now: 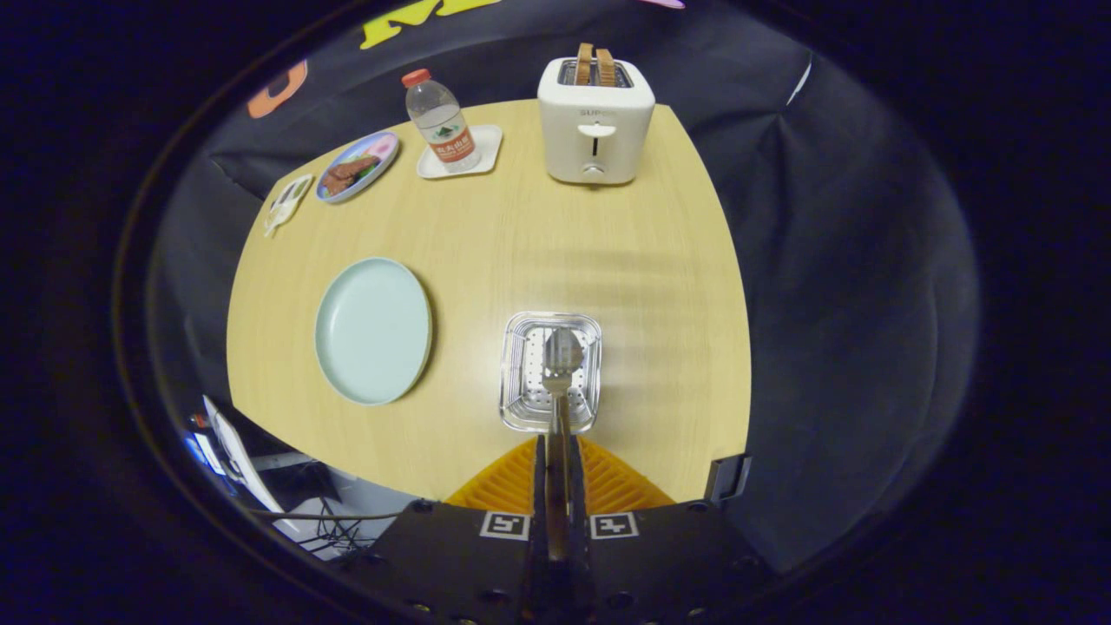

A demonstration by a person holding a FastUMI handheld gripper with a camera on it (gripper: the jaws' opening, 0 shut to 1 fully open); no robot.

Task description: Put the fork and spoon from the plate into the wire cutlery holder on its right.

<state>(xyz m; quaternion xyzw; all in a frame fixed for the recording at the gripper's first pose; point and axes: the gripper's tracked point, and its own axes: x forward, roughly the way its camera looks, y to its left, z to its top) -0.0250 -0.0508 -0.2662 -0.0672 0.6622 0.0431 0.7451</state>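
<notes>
The fingers (556, 464) stood nearly closed, pressed from both sides on the handle of a piece of cutlery (561, 365) whose long axis ran straight ahead in line with them, the head pointing away from the gripper. That head hung directly over the wire cutlery holder (519, 365), a shiny perforated basket seen from above on the worktop (555, 243) just ahead of the fingertips. The head looked rounded like a spoon's bowl at its far end, with what may have been tines nearer the fingers; whether it was one utensil, or a second already standing in the holder behind it, could not be told. The pale green plate (373, 331) lay to the left of the holder, apart from it and bare, which suggested the task was near its last step. The move ahead turned on one relation: the utensil pointed down into the holder's opening, lined up with the middle of it, so the likely need was a straight descent and then a release, with no sideways shift. The risk, as a judgement, was the head catching on the near rim or the handle tipping out once let go.
</notes>
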